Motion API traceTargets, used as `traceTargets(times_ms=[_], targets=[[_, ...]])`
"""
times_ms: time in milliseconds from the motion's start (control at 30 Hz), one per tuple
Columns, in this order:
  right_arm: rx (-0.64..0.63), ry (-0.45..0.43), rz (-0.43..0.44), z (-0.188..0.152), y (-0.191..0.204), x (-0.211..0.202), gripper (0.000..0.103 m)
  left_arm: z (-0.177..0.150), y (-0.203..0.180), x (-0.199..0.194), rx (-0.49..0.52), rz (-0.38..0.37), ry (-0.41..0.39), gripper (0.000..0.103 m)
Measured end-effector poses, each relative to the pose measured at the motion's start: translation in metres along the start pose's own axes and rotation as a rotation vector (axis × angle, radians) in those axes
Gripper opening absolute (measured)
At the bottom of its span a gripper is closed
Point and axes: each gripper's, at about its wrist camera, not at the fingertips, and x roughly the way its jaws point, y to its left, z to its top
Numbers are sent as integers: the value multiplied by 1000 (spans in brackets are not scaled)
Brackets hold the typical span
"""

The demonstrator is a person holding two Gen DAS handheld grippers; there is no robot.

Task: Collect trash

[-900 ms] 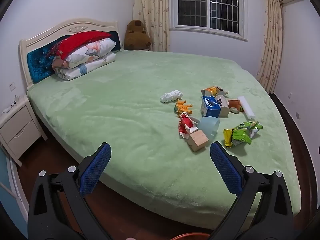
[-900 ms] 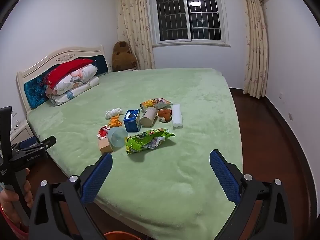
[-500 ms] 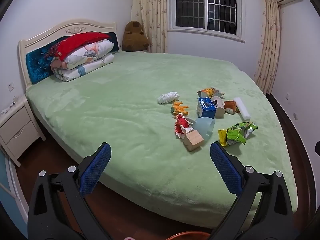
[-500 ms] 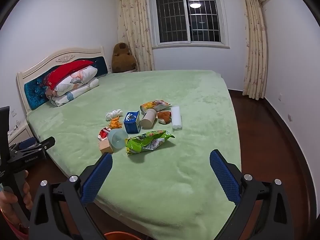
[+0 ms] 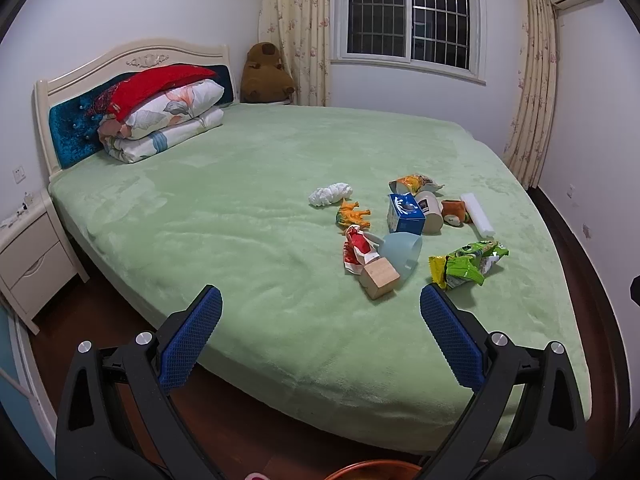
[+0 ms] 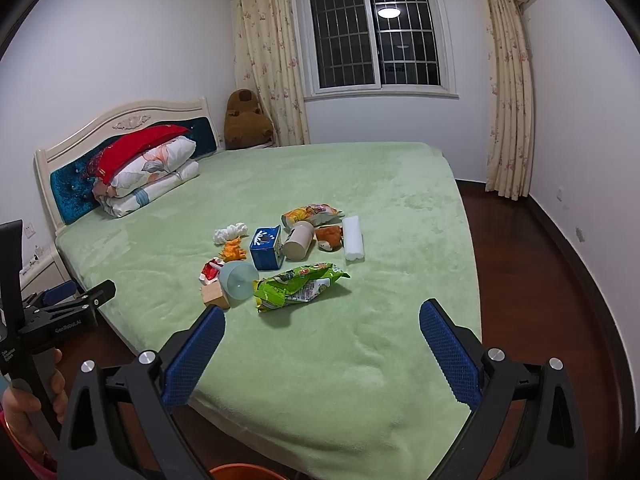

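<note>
Left gripper (image 5: 320,332) and right gripper (image 6: 322,344) both tilted down toward bed (image 6: 360,360), jaws spread wide, nothing between pads. Trash cluster well ahead of both: green snack bag (image 6: 298,286), yellow snack bag (image 6: 312,214), crumpled tissue (image 6: 229,232). Hand (image 6: 24,400) on left handle cut by frame edge. Orange rim (image 6: 244,472) below right gripper, mostly cropped.

The left claw (image 5: 320,336) is hanging wide open at the bottom of the frame, while litter, including a green snack bag (image 5: 468,265), is lying right of centre on the bed (image 5: 240,208).
</note>
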Motion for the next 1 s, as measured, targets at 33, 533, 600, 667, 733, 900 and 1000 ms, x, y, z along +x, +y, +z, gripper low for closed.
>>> traceTargets(times_ms=[33, 533, 600, 667, 733, 900, 1000], targets=[[1, 0, 0, 0, 0, 0, 96, 0, 0, 0, -2, -6, 0, 97], [4, -3, 3, -2, 0, -2, 96, 0, -7, -4, 7, -15, -2, 97], [6, -2, 4, -2, 0, -2, 96, 0, -7, -4, 7, -19, -3, 97], [7, -1, 3, -2, -1, -2, 96, 0, -7, -4, 9, -22, -3, 97], [7, 0, 3, -3, -1, -2, 96, -1, -6, -5, 9, -26, 1, 97], [9, 5, 2, -3, -2, 0, 97, -1, -7, -3, 4, -35, 6, 97], [12, 8, 0, -3, -3, 2, 97, -2, -7, -2, 0, -37, 11, 97]])
